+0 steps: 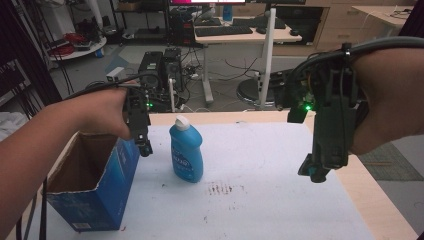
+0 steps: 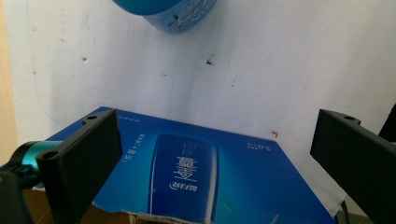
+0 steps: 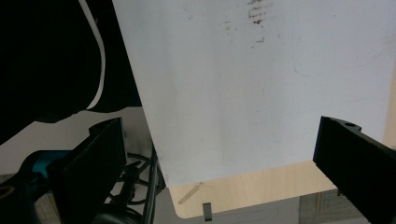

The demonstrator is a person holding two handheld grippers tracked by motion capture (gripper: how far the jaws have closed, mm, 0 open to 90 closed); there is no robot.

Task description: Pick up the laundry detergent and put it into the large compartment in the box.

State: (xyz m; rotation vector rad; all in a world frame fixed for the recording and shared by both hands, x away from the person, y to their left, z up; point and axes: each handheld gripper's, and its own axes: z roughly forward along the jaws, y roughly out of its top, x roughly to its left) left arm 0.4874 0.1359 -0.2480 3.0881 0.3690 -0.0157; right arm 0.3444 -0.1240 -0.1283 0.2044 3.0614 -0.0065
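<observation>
Both tools gape wide and empty (left tool (image 1: pixel 145 148) over the blue box (image 1: pixel 107 185), right tool (image 1: pixel 314 172) above the surface (image 1: pixel 260 200)).

I see a bench (image 1: pixel 385 210) of pale wood, most of its top covered by a white sheet (image 1: pixel 280 165) that leaves bare wood along the far edge and the right edge. On the sheet, at the left edge, stands an open blue cardboard box (image 1: pixel 107 192), brown inside. Just right of it, toward the far edge, a blue bottle (image 1: pixel 186 152) with a white cap stands upright, apart from the box. Near the sheet's middle I note a patch of dark brown stains (image 1: pixel 222 189), with smaller specks scattered toward the near edge.
</observation>
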